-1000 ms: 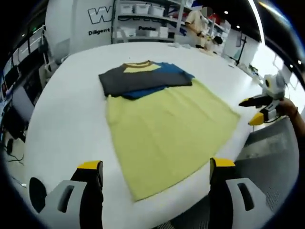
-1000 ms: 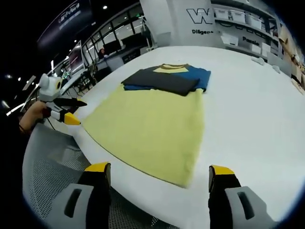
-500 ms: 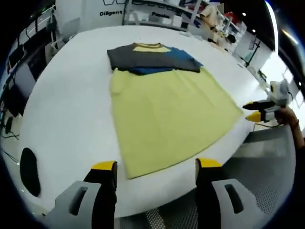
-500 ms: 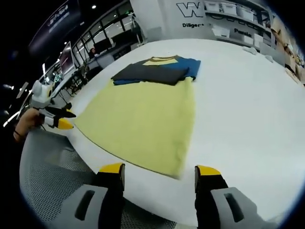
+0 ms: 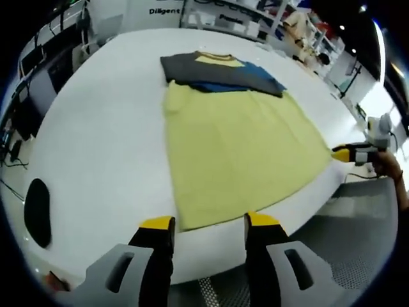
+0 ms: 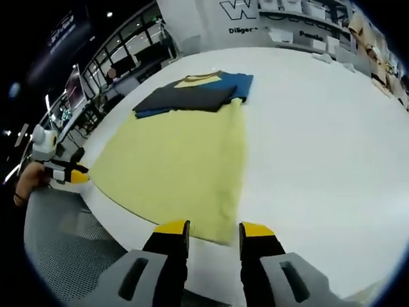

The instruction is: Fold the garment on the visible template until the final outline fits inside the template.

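My left gripper view rides just behind the left gripper (image 5: 208,227), looking forward and down across the white table (image 5: 96,134) from its near edge. My right gripper view does the same behind the right gripper (image 6: 212,231), from the neighbouring hem corner. Both share the yellow garment (image 5: 239,147) ahead of the jaws, and each catches the other gripper at its side.

Wall lettering (image 5: 167,11) cut off at top, shelf boxes (image 6: 300,11) blurred (contents unreadable), garment (image 5: 239,150) sleeves folded under
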Demonstrator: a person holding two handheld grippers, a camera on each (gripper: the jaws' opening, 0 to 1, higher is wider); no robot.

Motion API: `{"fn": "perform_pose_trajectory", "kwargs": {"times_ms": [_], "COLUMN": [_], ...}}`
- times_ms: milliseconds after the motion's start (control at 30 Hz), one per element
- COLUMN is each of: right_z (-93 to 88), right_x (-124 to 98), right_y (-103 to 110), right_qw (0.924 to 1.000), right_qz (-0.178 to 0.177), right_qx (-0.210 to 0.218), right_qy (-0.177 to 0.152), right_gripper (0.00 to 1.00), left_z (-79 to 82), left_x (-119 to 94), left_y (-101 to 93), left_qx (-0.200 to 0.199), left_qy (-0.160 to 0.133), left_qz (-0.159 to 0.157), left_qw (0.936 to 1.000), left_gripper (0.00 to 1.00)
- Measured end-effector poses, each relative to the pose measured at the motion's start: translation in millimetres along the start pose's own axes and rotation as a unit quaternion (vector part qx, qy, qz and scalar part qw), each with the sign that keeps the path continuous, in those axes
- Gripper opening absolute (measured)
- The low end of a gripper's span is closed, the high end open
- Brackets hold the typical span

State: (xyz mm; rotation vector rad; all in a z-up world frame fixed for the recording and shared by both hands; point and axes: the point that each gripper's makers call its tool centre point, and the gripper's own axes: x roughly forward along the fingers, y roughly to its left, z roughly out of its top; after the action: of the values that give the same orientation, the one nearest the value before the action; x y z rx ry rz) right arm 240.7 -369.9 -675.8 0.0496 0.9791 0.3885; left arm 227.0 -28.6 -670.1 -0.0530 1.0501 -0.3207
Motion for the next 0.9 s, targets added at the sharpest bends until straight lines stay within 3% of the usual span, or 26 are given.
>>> {"fn": "perform_pose_trajectory", "kwargs": {"times_ms": [367,600,733,900], "right_z": [-1.6,-4.5,-4.7,-4.0], "right_x": [2,1,1,2], "right_y": [-5,-5,-4,-4], "right_qw": [0.9999,0.9999,0.9998,0.9996], "right_qz": [-0.003,-0.009,-0.007,-0.009], "right_qx": [0.013,-0.005,-0.01,-0.023], "right_qy": [-0.001,0.012,0.015,0.016], "right_gripper": [0.06,0.0,0.0,0.0], "left_z": [-0.4,-2.2,-3.9,-3.0], "left_x": [1,1,1,2], "left_y": [11.3,12.5,18.0,14.5], "left_qx": [-0.012,0.013,0.033,0.054], "left_qy": [0.003,0.012,0.025,0.027], "left_qz": [0.03,0.043,0.061,0.061], "left_qw": [0.9995,0.9989,0.9973,0.9963], "left_gripper": [0.22,0.15,0.08,0.04]}}
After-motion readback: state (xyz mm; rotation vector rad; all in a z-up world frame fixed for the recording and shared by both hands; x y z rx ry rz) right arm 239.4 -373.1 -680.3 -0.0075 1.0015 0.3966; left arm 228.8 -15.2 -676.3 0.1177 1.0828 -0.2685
